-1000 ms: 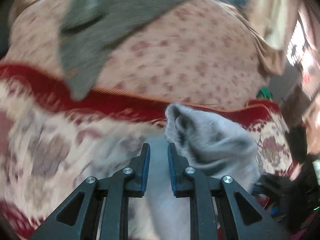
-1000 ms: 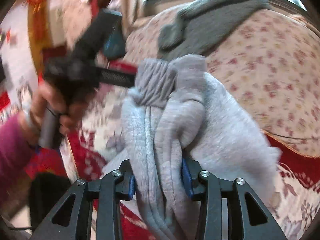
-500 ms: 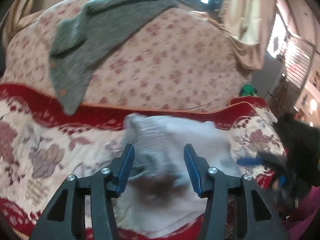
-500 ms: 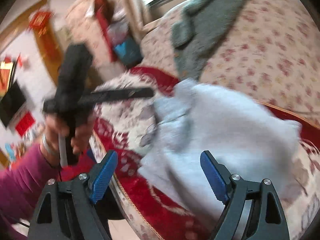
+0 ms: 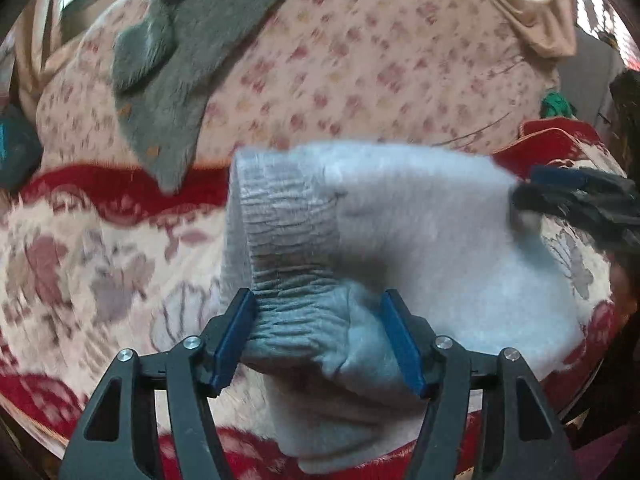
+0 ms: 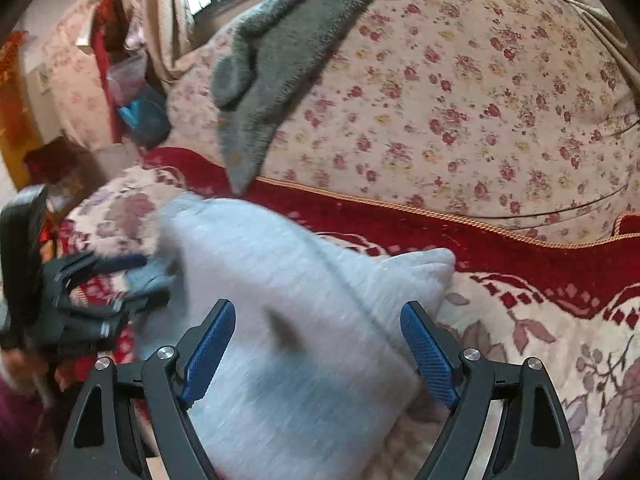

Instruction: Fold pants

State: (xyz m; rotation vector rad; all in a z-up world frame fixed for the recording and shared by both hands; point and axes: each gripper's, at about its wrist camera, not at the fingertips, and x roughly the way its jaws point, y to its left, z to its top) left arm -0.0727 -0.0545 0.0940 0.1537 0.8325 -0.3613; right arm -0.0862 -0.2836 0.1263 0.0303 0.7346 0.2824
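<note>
L claw point(image 5: 320, 336) jaws just widened, waistband of grey pants point(image 5: 400, 232) bunched between pads, prob not gripped. R claw point(image 6: 316, 344) gaping wide over pants, holding nothing.

The right gripper point(image 6: 316, 348) is hovering over the light grey pants point(image 6: 288, 320), and its jaws have just been opening wide. The blue pads point(image 6: 208, 348) are standing apart on both sides of the folded cloth, and they are not pressing it. The pants are lying in a bundle on the red and cream floral blanket point(image 6: 540, 340). At the left edge the left gripper point(image 6: 124, 280), blurred, is reaching to the ribbed end of the pants. Behind, a dark grey knitted garment point(image 6: 280, 60) is hanging over the sofa back point(image 6: 480, 100), which is covered with a rose-print cloth.
</note>
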